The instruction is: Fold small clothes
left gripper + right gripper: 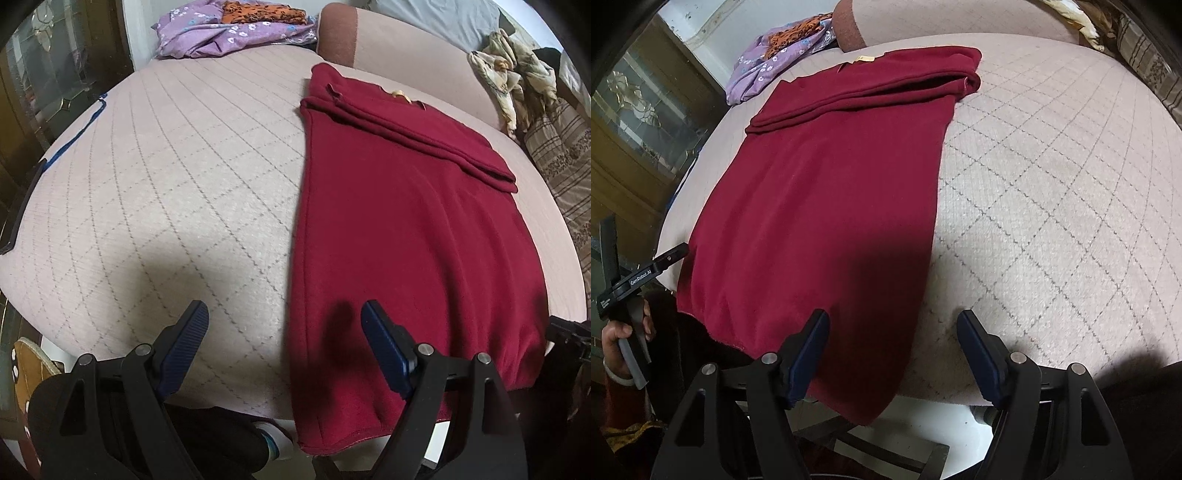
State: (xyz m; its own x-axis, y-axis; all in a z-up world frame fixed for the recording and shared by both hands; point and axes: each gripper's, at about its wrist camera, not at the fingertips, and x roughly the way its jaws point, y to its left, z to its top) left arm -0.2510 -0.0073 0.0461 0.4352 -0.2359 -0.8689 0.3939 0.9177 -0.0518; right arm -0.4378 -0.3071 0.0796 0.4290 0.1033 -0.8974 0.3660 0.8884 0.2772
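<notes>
Jaws of the left gripper (284, 325) gape empty over the left hem corner of the red garment (399, 229), whose long axis runs away across the bed (177, 177), while the right gripper (892, 334), likewise released and empty, straddles the right corner.

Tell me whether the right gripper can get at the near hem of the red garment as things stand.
Probably yes. The right gripper is open and empty, just above the red garment's near corner, where the hem hangs over the cushion edge. Nothing lies between them.
</notes>
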